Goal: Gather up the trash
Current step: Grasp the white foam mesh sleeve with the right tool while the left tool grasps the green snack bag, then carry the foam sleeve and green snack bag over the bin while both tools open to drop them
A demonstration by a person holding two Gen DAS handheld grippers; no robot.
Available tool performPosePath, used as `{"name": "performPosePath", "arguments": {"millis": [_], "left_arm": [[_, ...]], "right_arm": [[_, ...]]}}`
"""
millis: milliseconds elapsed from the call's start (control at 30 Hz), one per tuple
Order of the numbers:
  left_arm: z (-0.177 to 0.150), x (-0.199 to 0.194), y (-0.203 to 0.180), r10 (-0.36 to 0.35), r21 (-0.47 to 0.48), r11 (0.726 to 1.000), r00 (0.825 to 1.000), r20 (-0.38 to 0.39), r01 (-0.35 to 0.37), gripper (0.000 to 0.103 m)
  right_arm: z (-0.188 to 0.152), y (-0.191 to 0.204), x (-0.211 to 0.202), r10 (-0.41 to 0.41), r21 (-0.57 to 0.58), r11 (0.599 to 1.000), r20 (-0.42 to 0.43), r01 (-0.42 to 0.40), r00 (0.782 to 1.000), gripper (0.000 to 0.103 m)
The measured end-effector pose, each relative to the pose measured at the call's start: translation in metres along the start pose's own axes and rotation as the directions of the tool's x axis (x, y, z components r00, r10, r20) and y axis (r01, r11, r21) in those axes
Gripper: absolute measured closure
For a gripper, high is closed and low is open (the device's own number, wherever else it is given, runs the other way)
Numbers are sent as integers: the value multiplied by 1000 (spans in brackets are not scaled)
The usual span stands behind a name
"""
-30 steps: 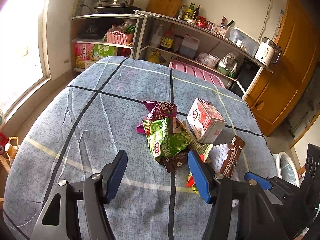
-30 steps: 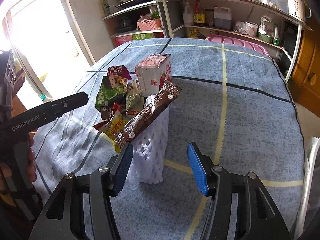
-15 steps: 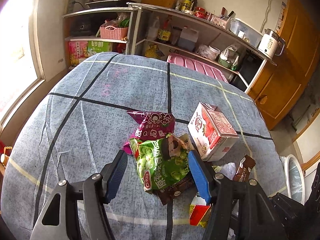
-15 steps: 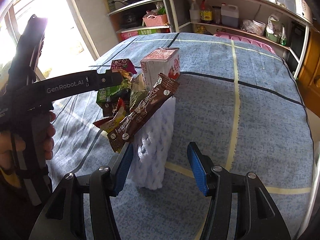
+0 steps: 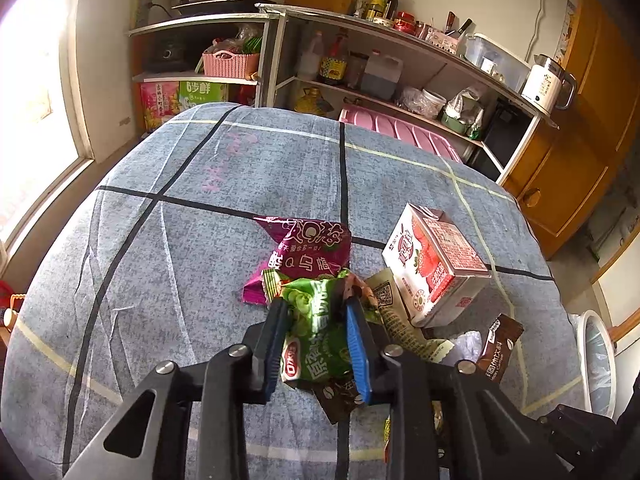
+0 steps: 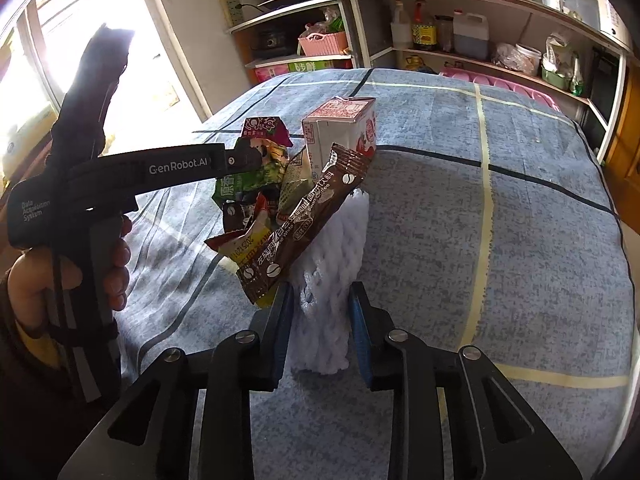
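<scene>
Left tongs [image 5: 316, 332] pinch a light, crinkly green wrapper [image 5: 316, 340] mid-body; right tongs [image 6: 320, 332] squeeze soft white foam netting [image 6: 332, 280].

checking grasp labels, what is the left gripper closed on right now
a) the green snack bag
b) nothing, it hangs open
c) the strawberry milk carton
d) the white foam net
a: in the left wrist view the left gripper has its blue pads pinched on the crumpled green snack bag, while the milk carton stands untouched to its right.
</scene>
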State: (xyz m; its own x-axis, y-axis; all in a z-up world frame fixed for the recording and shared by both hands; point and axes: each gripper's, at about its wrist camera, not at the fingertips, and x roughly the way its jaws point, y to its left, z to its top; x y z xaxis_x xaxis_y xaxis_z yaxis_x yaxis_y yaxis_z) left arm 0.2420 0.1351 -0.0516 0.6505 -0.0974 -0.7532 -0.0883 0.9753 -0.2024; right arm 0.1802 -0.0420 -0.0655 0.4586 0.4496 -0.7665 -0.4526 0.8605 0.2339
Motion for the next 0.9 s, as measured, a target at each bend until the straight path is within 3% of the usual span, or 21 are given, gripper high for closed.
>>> {"name": "performPosePath", "arguments": {"millis": [267, 900], "left_arm": [[-2, -8, 2, 4, -1, 1000, 1000, 21, -4, 90], [-17, -59, -9, -52, 4, 999, 994, 94, 52, 91]], "right_arm": [[-2, 0, -6, 6, -5, 1000, 15, -6, 1000, 84], [-11, -18, -38, -30, 55, 998, 90, 25, 996, 86]]}}
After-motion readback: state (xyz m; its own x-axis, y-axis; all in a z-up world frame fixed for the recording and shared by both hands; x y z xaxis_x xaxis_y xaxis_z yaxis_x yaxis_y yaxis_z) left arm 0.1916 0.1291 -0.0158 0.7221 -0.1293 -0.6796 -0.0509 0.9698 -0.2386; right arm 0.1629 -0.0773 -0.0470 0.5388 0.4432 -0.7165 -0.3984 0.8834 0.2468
